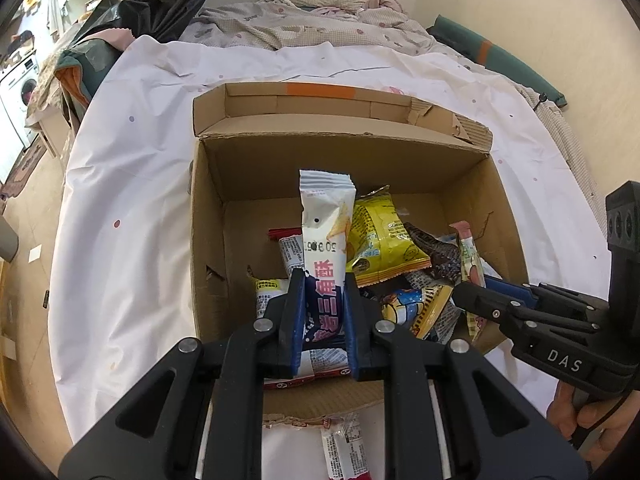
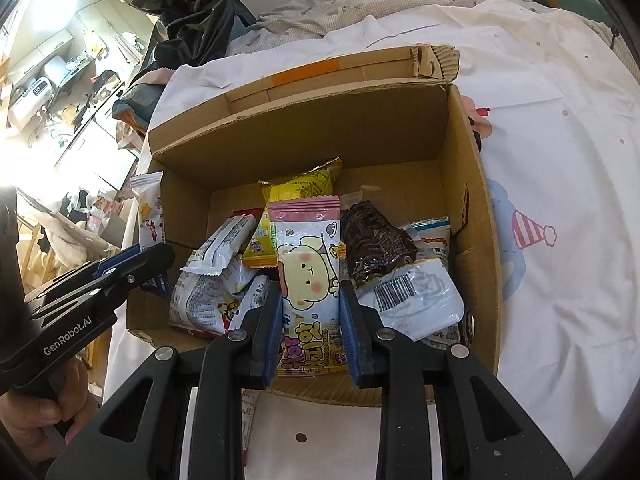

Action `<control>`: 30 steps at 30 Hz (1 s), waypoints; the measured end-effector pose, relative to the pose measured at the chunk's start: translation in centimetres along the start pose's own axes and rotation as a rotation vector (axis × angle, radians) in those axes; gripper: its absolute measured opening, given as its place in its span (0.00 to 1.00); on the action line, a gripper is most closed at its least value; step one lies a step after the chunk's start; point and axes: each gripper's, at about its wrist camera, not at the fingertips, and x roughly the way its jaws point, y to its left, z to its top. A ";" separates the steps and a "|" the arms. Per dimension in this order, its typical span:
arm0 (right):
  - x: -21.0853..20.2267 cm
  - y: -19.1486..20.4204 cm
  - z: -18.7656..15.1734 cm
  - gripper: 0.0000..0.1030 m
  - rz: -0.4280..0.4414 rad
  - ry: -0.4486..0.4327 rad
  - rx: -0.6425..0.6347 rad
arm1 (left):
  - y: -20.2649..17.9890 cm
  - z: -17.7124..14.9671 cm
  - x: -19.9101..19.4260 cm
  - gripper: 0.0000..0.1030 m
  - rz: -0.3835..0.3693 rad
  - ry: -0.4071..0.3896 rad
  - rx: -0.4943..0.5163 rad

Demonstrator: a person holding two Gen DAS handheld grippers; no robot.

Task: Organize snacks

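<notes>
— So, what are you gripping?

— My left gripper (image 1: 320,312) is clamping a white-and-navy snack packet (image 1: 323,240); my right gripper (image 2: 308,320) is pinching a pink bear-print packet (image 2: 306,276), both over the cardboard box (image 2: 476,208).

— What's worrying you?

— I'm thinking the slick wrappers may be slipping, landing outside beside the stray packet (image 1: 346,452).

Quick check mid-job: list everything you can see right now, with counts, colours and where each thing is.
cardboard box: 1, brown, open, on the white sheet
white sheet: 1, dotted, over the bed
white-and-navy snack packet: 1, upright in the left jaws, over the box
pink-and-white bear packet: 1, in the right jaws, over the box
yellow packet: 1, in box
dark brown packet: 1, in box
black bag: 1, beyond the box
left gripper: shut
right gripper: shut
</notes>
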 end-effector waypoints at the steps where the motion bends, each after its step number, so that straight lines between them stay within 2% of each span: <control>1: 0.0 0.0 0.0 0.29 -0.001 -0.001 -0.001 | 0.0 0.0 0.0 0.14 0.000 0.000 -0.002; 14: 0.0 -0.2 0.0 0.30 0.018 -0.003 0.016 | -0.1 0.0 -0.1 0.15 0.020 -0.004 0.011; 17: -0.4 -0.3 0.2 0.30 0.033 -0.015 0.022 | -0.4 0.0 -0.2 0.18 0.019 -0.009 0.024; 18: -0.5 -0.3 0.2 0.33 0.036 -0.017 0.026 | -0.4 0.0 -0.2 0.23 0.017 -0.010 0.027; 20: -0.7 -0.6 0.2 0.51 0.037 -0.025 0.044 | -0.5 0.0 -0.4 0.34 0.018 -0.015 0.033; 21: -0.9 -0.8 0.2 0.67 0.033 -0.030 0.060 | -0.6 0.0 -0.5 0.43 0.019 -0.019 0.036; 22: -1.0 -1.0 0.2 0.73 0.035 -0.037 0.072 | -0.6 -0.1 -0.6 0.53 0.025 -0.023 0.040; 25: -1.1 -1.3 0.3 0.74 0.037 -0.033 0.091 | -0.5 -0.1 -0.7 0.69 0.038 -0.032 0.041; 30: -1.2 -1.5 0.4 0.73 0.040 -0.030 0.114 | 0.0 -0.2 -1.1 0.70 0.026 -0.034 0.015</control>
